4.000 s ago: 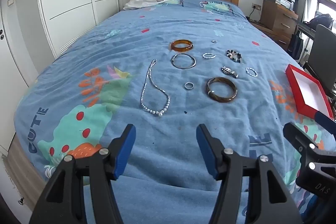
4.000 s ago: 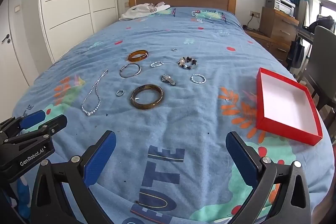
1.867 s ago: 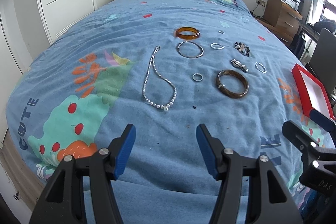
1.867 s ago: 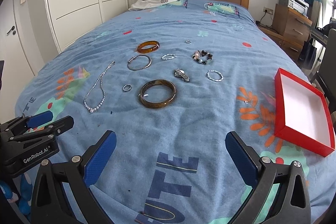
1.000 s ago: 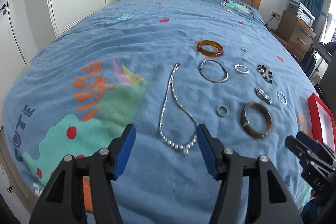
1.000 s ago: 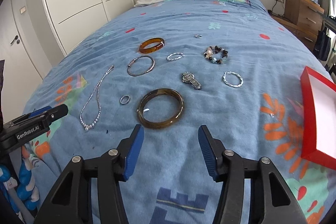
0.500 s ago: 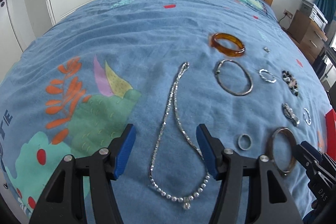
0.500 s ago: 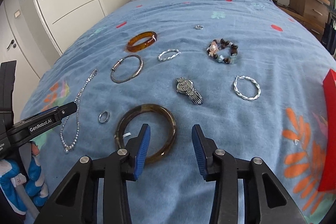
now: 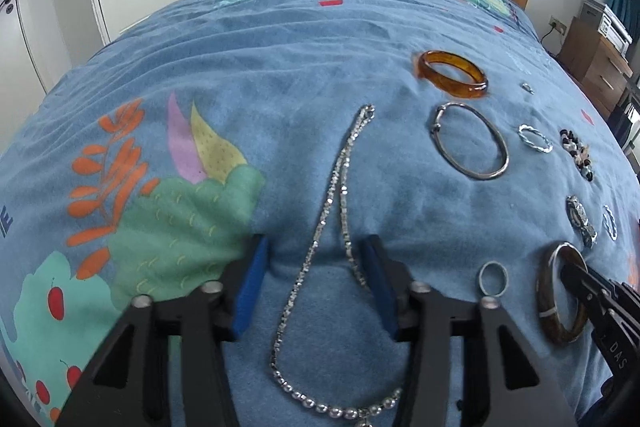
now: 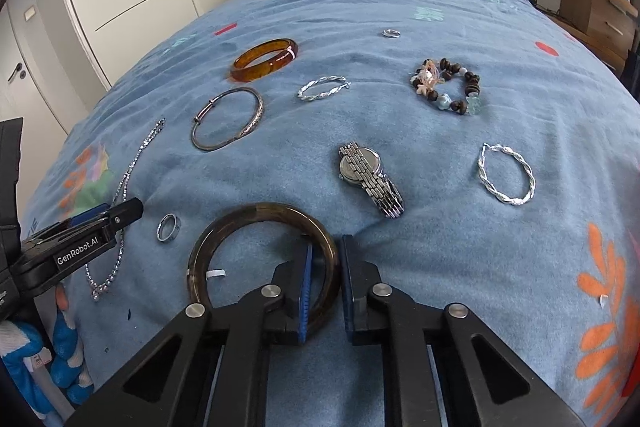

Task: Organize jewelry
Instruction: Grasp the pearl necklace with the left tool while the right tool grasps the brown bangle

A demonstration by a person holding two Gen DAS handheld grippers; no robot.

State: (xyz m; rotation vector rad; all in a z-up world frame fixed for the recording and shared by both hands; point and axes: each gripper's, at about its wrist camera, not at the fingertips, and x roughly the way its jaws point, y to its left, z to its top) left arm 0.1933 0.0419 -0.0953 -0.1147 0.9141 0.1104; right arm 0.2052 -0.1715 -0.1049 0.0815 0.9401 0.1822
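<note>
Necklace (image 9: 336,211) pendant cut off at frame edge

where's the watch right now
In the right wrist view the watch lies on the bedspread mid-frame, just beyond the dark bangle, left of a twisted silver bracelet.

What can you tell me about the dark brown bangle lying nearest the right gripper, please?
The dark brown bangle is a thick closed ring, glossy and mottled, stone or resin by its look, with a paler seam near its top and a small white tag inside its rim. It lies flat on the blue bedspread, beside a small silver ring and below a silver watch. The right gripper has shut on its right-hand rim, one blue pad inside the ring and the other outside.
</note>
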